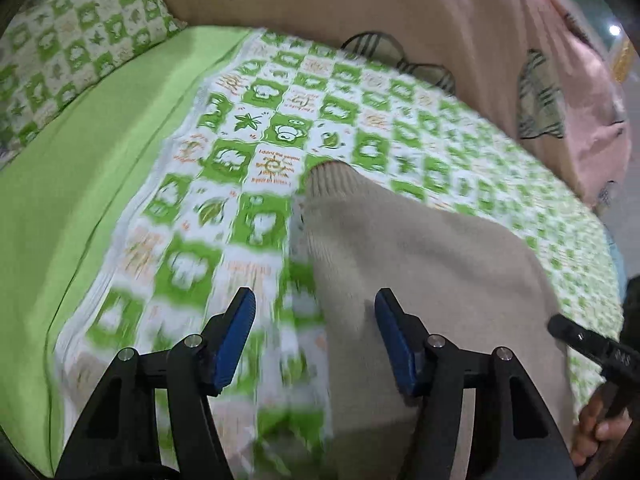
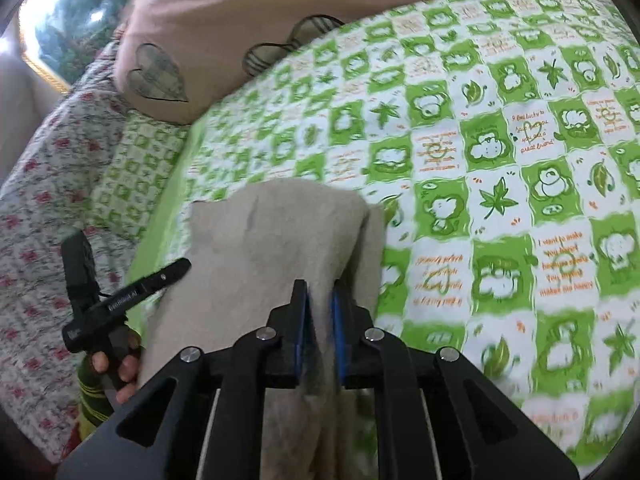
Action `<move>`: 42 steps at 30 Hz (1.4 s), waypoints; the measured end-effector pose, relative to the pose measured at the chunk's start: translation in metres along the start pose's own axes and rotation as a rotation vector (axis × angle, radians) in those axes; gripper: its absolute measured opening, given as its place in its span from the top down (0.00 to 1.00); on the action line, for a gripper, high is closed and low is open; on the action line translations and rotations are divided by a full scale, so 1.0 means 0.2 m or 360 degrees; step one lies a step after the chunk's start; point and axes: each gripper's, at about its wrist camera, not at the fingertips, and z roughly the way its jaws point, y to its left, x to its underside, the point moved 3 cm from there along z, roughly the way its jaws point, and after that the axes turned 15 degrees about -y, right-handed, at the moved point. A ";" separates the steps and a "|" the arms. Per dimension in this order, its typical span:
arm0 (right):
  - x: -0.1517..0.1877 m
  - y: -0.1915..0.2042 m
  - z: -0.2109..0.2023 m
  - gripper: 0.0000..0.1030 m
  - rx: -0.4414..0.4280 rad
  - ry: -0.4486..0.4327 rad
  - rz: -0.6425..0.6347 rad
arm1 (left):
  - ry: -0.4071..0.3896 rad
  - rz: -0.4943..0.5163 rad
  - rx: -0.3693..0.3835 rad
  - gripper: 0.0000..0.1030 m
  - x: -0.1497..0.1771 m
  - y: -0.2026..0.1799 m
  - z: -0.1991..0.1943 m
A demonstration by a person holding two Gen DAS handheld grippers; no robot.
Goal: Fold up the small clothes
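Note:
A small beige knit garment lies on the green-and-white patterned bed cover, its ribbed cuff pointing away. My left gripper is open just above it, with its right pad over the cloth's left edge and nothing held. In the right wrist view the same garment is lifted and draped. My right gripper is shut on its near edge. The left gripper shows at the left of that view.
A plain green sheet runs along the cover's left side. A patterned pillow lies at the far left. A pink blanket with plaid hearts is piled at the back. A floral quilt lies beyond the bed edge.

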 end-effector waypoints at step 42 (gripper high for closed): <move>0.49 0.15 -0.67 0.95 -0.0193 -0.0106 -0.0181 | -0.0225 0.0120 -0.0204 0.74 0.81 -0.13 -0.79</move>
